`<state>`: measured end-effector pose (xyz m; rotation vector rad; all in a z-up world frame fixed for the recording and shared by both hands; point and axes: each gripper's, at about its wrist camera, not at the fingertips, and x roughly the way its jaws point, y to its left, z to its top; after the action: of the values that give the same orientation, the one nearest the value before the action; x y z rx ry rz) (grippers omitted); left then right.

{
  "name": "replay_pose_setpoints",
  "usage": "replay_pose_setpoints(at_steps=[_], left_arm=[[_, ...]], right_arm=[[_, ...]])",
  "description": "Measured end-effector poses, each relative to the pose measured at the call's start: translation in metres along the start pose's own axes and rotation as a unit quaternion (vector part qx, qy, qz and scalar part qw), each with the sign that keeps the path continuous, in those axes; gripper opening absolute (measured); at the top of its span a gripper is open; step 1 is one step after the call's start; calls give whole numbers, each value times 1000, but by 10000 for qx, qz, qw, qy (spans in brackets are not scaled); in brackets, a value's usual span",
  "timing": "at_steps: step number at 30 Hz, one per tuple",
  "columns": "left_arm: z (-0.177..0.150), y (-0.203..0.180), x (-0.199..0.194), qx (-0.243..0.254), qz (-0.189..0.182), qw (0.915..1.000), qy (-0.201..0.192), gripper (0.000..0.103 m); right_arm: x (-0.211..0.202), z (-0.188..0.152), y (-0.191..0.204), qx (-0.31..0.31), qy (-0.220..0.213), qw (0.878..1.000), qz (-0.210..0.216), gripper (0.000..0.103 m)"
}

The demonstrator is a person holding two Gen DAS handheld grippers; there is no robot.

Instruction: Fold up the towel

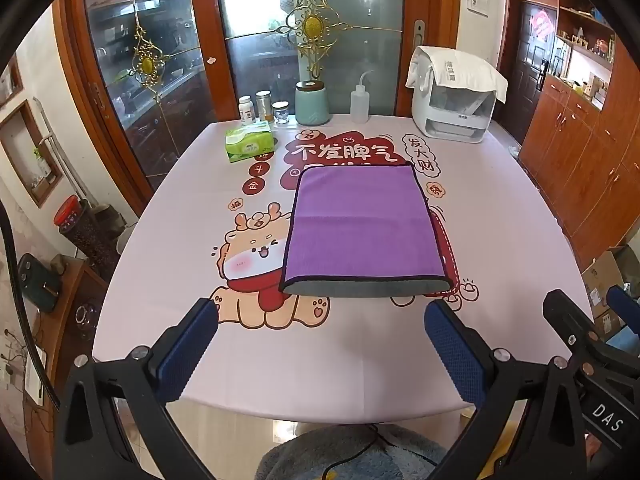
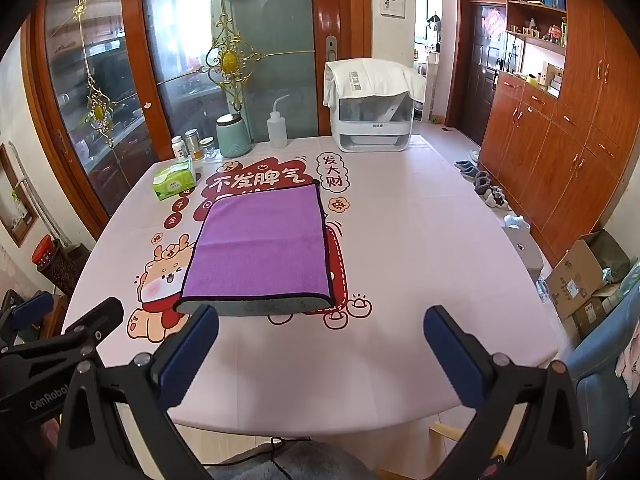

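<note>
Dining room w/ a pink cartoon-print table (image 1: 168, 240). The purple-and-grey cloth towel (image 1: 360, 224) lies mid-table, already folded once, I think. Your left gripper (image 1: 320, 344) & right gripper (image 2: 320, 344) gape wide, empty, at the near edge.

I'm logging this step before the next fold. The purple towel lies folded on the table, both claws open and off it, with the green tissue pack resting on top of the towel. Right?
Not quite: the green tissue pack sits on the table beyond the purple towel's far left corner, clear of it, as the left wrist view shows. The rest holds: left claw and right claw are open, off the towel.
</note>
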<state>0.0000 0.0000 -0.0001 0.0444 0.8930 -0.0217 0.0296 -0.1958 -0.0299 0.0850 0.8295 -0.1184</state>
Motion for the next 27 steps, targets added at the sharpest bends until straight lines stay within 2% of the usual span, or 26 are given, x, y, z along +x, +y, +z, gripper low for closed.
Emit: replay_pose_setpoints(at_steps=[27], left_arm=[[0,0,0,-16,-20,10000,29,103]], right_arm=[[0,0,0,-17,30,10000,-22,103]])
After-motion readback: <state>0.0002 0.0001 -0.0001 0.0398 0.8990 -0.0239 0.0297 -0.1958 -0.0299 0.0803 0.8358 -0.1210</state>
